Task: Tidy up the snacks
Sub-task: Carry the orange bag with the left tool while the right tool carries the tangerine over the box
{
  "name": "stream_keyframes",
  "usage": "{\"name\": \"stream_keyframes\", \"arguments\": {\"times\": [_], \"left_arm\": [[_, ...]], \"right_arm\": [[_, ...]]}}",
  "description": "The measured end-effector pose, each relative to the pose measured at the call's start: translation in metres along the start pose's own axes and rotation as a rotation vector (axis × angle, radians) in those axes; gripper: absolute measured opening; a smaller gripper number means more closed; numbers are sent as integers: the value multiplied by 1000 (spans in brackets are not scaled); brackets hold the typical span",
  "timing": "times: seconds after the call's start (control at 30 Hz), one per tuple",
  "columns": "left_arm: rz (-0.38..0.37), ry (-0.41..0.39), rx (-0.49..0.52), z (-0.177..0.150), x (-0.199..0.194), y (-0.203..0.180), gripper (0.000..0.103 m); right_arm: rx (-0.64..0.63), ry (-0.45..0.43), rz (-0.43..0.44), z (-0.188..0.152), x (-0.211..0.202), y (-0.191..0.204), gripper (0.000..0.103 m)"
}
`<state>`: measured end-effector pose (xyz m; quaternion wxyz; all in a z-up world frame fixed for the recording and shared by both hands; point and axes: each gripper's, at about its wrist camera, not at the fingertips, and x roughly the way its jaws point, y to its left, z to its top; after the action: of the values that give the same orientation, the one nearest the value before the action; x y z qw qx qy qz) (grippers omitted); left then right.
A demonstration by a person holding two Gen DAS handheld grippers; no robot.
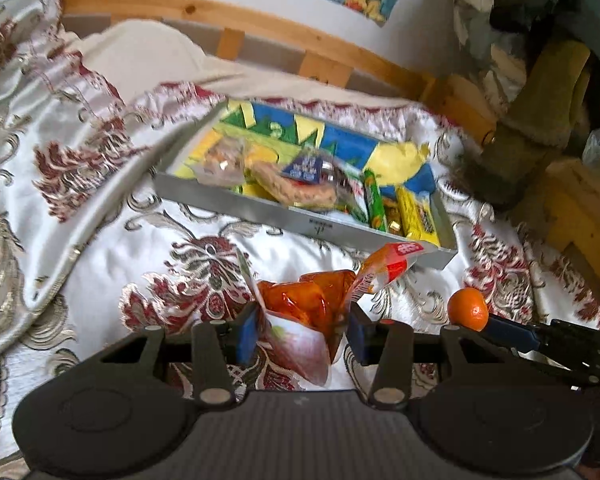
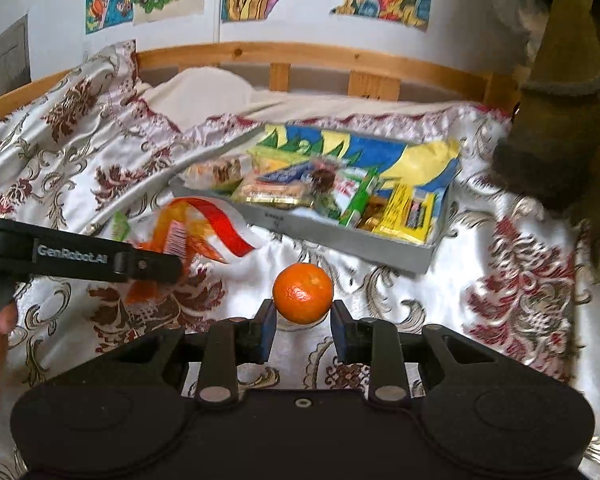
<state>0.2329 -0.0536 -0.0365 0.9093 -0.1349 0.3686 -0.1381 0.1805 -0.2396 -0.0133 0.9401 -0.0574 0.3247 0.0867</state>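
A grey tray [image 1: 260,210] with several snack packets stands on the patterned bedspread; it also shows in the right wrist view [image 2: 340,242]. My left gripper [image 1: 302,336] is shut on an orange crinkly snack bag [image 1: 312,304], held in front of the tray's near wall. The bag also shows in the right wrist view [image 2: 196,232], beside the left gripper's arm [image 2: 80,258]. My right gripper [image 2: 303,326] is shut on a tangerine [image 2: 302,292], held above the bedspread, short of the tray. The tangerine also shows in the left wrist view [image 1: 468,308].
A wooden bed rail [image 2: 300,56] runs behind the tray. A cream pillow [image 1: 140,56] lies at the back left. An olive plush toy [image 1: 532,120] stands at the right edge. Bedspread [image 2: 500,280] lies right of the tray.
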Motion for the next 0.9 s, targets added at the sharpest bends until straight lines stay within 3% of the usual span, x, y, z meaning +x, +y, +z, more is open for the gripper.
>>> {"name": "stream_keyframes", "arguments": {"times": [0.23,0.63,0.9], "left_arm": [[1,-67,10,0,-19,-6,50],[-3,-97,-13,4,-19,-3,50],[22,-196,-52,46,-9,8,50]], "right_arm": [[29,-99,15,5,-27,5,31],[30,-139,-14,7,-29,3,31],[23,-236,-48,17,-16,-3,31]]}}
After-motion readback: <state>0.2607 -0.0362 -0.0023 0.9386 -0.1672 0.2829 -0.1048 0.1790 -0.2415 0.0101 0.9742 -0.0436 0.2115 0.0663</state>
